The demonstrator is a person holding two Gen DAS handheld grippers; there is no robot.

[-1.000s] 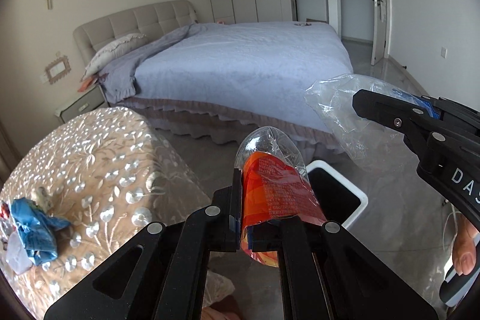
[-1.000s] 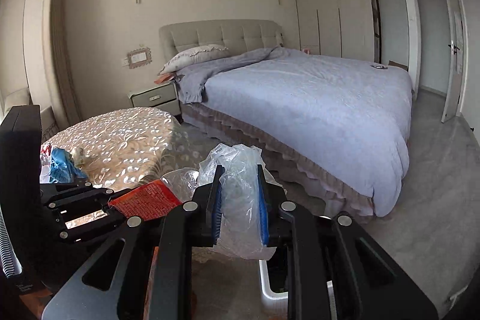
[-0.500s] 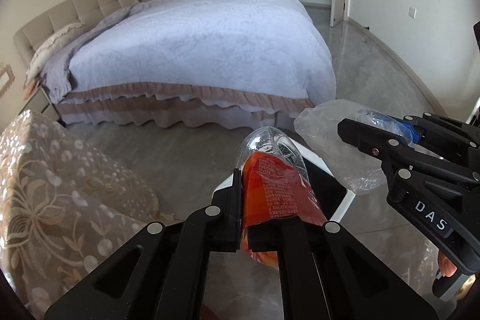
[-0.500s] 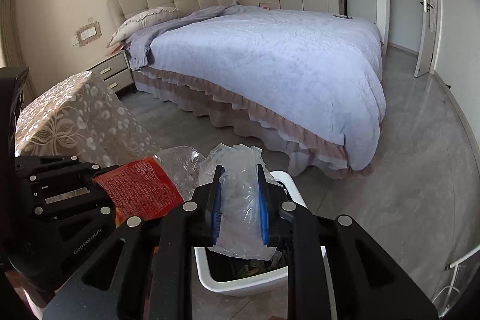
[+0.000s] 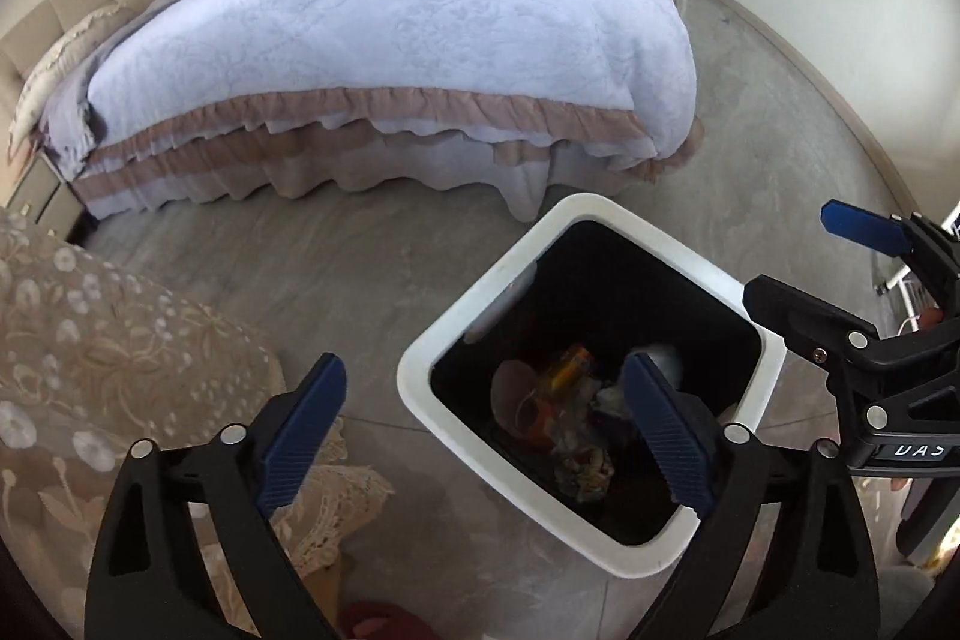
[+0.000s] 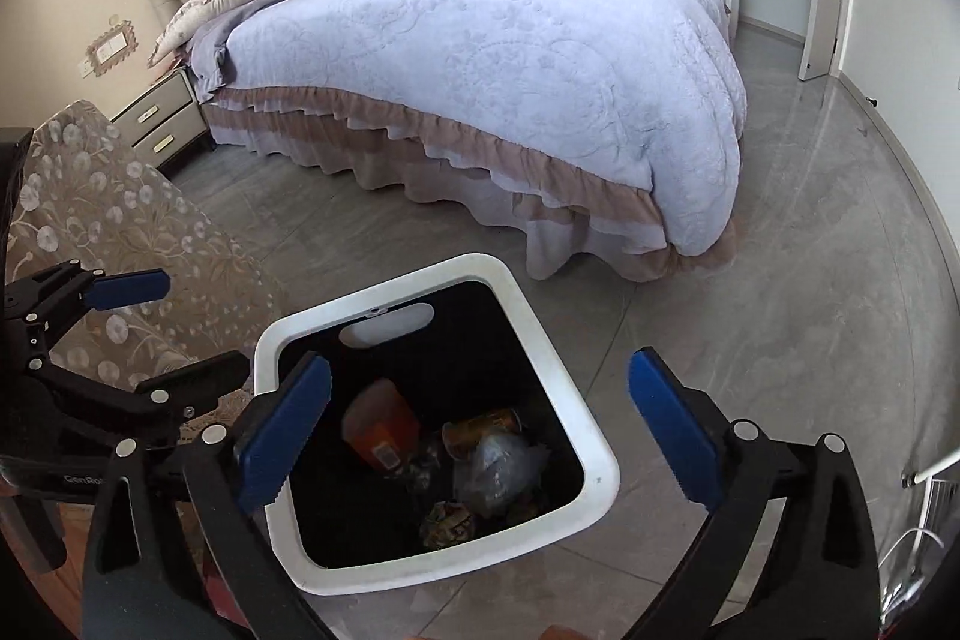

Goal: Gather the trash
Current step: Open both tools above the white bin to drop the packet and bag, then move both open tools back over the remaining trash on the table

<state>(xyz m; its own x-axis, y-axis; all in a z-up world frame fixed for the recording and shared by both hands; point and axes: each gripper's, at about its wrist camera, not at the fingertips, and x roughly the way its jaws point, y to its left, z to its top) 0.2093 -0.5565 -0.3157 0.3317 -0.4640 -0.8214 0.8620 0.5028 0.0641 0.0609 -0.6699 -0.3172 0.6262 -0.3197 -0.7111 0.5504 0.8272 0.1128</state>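
**Both claws spread wide above the white bin, trash lying inside**

The bin's dark interior swallows much of the detail; in the left wrist view the heap at its bottom [image 5: 567, 418] reads only as blurred scraps of orange, pink and pale plastic; the left gripper's [image 5: 486, 430] right finger covers part of it. The right wrist view is clearer: an orange-labelled bottle [image 6: 381, 430], a crumpled clear plastic bag [image 6: 498, 466], a can-like item [image 6: 483, 427] and a patterned wrapper [image 6: 447, 520]; print on the bottle's label is too small to read.

Legible writing is scarce; "DAS" sits inverted on the right gripper's body in the left view, and "GenRob", cut off, on the left gripper's body in the right view.

The white trash bin [image 5: 420, 340] stands on the grey floor [image 6: 810, 310] between the bed [image 6: 540, 58] and a floral-cloth table [image 5: 108, 340]; its rim is rounded, with a handle cutout on one wall.

The left gripper is released, blue pads far apart, holding nothing; the right gripper [image 6: 480, 430] is likewise released and empty over the bin.
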